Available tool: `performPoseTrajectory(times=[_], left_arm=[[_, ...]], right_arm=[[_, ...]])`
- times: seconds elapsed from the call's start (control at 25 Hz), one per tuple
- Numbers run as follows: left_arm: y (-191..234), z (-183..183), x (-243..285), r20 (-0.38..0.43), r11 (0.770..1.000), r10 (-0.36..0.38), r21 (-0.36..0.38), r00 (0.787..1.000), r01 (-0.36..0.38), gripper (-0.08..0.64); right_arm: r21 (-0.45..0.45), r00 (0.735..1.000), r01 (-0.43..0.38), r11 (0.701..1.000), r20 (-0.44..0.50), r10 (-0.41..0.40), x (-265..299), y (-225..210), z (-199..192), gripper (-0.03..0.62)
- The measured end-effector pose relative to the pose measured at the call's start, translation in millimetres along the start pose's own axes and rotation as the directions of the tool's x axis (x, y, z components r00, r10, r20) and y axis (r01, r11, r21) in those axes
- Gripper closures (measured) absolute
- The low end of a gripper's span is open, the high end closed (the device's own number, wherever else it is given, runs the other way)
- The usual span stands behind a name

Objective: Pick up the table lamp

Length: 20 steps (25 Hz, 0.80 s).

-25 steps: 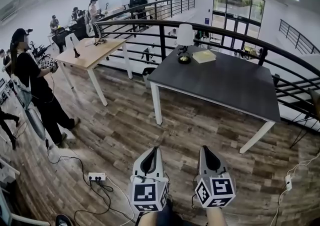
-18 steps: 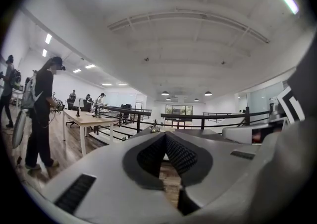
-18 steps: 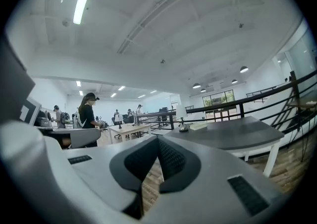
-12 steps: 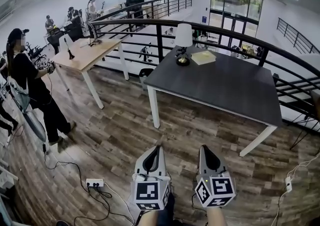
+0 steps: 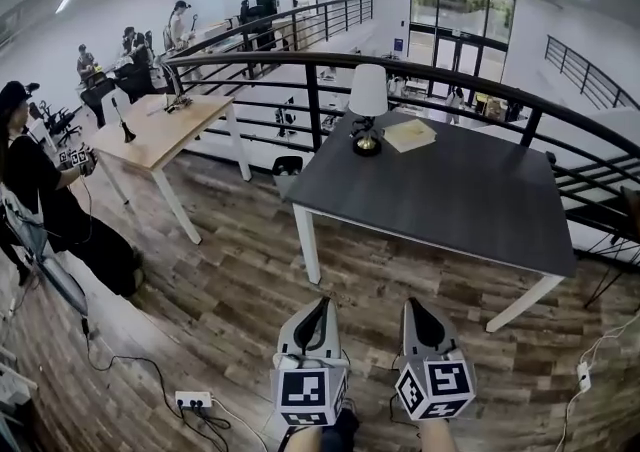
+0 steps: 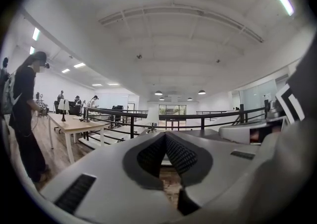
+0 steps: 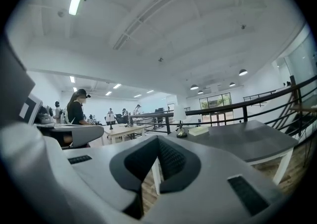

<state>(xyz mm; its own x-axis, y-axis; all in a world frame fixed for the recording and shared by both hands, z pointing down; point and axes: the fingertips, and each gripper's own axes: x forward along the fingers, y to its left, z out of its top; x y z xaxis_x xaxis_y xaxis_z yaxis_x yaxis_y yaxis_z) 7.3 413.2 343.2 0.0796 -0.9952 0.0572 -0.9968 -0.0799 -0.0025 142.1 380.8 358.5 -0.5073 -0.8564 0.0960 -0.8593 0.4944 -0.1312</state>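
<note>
Left gripper (image 5: 320, 306): low, level, pointing at the table; jaws pressed together, empty.
Right gripper (image 5: 411, 306): just beside it, parallel; jaws closed on nothing.
Dark table (image 5: 450, 195): ahead, well apart from both grippers.
Table lamp (image 5: 367, 112): upright near the far-left corner; white shade, dark stem, round base.

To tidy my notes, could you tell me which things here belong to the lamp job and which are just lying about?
Job: table lamp; dark table it stands on; left tool and right tool, both shut, empty.
Lying about: pale book; wooden table; power strip.
</note>
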Motion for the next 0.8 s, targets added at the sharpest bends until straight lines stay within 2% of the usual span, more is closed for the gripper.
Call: performPoseTrajectory(times=[0.32, 0.8], left_arm=[[46, 9, 67, 0.001, 1.0, -0.024, -0.004, 1.0, 0.024, 0.549], [68, -5, 117, -0.022, 0.999, -0.045, -0.017, 0.999, 0.044, 0.549]], right_arm=[[-0.003, 0.999, 0.033, 0.999, 0.007, -0.033, 75, 0, 12, 0.591], [-0.011, 0.999, 0.04, 0.999, -0.023, -0.04, 129, -6, 4, 0.591]])
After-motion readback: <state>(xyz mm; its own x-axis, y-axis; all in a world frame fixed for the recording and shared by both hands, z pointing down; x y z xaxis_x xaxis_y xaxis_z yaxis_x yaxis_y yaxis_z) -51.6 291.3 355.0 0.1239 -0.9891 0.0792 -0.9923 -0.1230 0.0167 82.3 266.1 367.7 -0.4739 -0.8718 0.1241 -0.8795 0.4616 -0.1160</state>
